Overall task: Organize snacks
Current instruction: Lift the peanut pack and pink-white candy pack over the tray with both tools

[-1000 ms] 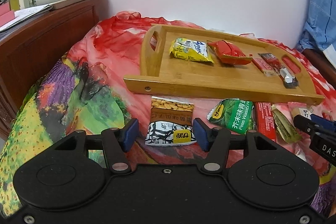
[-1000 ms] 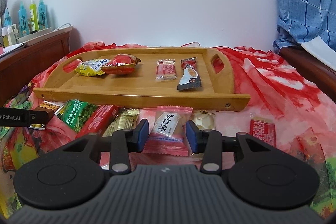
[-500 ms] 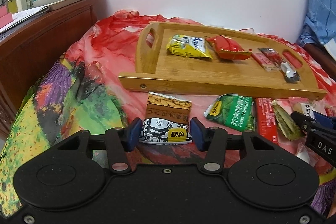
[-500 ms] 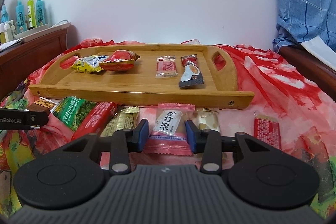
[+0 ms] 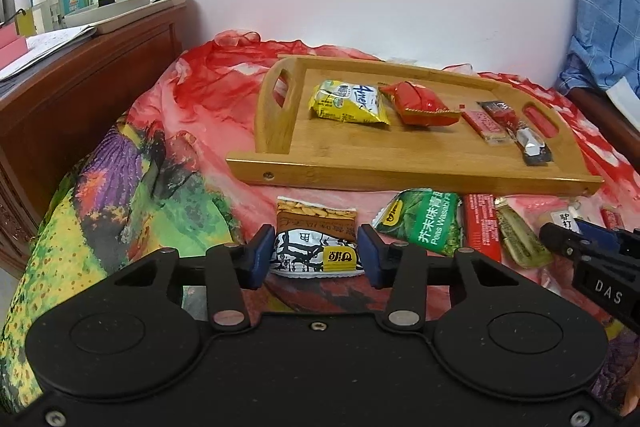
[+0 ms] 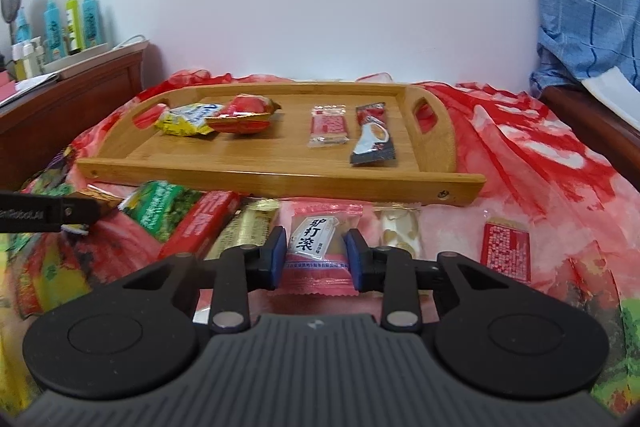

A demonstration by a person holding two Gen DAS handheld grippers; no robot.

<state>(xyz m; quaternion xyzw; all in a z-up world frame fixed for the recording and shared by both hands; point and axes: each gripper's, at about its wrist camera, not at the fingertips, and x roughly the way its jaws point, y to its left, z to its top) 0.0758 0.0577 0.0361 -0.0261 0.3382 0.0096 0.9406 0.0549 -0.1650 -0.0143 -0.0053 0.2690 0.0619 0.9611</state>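
At the bottom centre, the left claw (image 5: 316, 257) is pinching the peanut packet (image 5: 316, 241); the right claw (image 6: 316, 255) is pinching the pink candy packet (image 6: 318, 247), below the bamboo tray (image 6: 280, 179).

Each camera sits low behind its own claw, looking forward along the fingers across the bed toward the white wall. The left claw (image 5: 316, 257) view looks from the left, the right claw (image 6: 316, 253) view from the right. Both share the wooden tray (image 5: 400, 177) (image 6: 280, 179) just ahead and the packets before it.
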